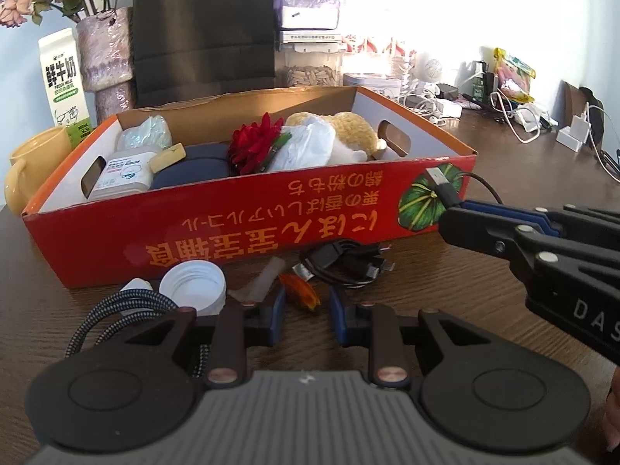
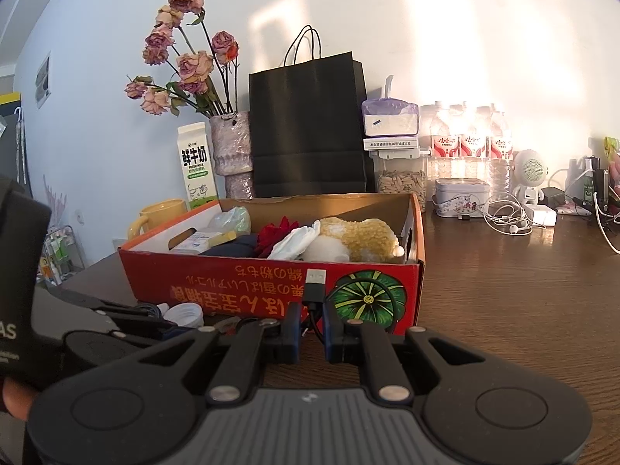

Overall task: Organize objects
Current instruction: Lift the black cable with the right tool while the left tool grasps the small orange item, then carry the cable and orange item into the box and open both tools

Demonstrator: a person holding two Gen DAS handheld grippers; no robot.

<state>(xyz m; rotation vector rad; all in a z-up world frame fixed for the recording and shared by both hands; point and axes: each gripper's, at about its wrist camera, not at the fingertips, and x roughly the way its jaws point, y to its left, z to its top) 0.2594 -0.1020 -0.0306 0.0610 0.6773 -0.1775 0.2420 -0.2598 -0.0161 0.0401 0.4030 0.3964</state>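
Box (image 1: 240, 209) already part-filled; right gripper (image 2: 312, 319) pinching a black USB cable (image 2: 314, 285) beside it, left gripper (image 1: 306, 302) narrowed around an orange scrap (image 1: 300, 290), contact unclear, cap (image 1: 192, 285) and cords remaining on the table (image 1: 484, 290)

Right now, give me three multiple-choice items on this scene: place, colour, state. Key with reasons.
1. Where is the white cap? A in the red box; B on the table before the box; C on the milk carton.
2. The flower in the box is: A red; B blue; C white.
3. The right tongs are: A open, empty; B shut on the USB cable; C shut on the cap.
Key: B, it lies on wood before the box; A, red petals show; B, pads clamp the cable.
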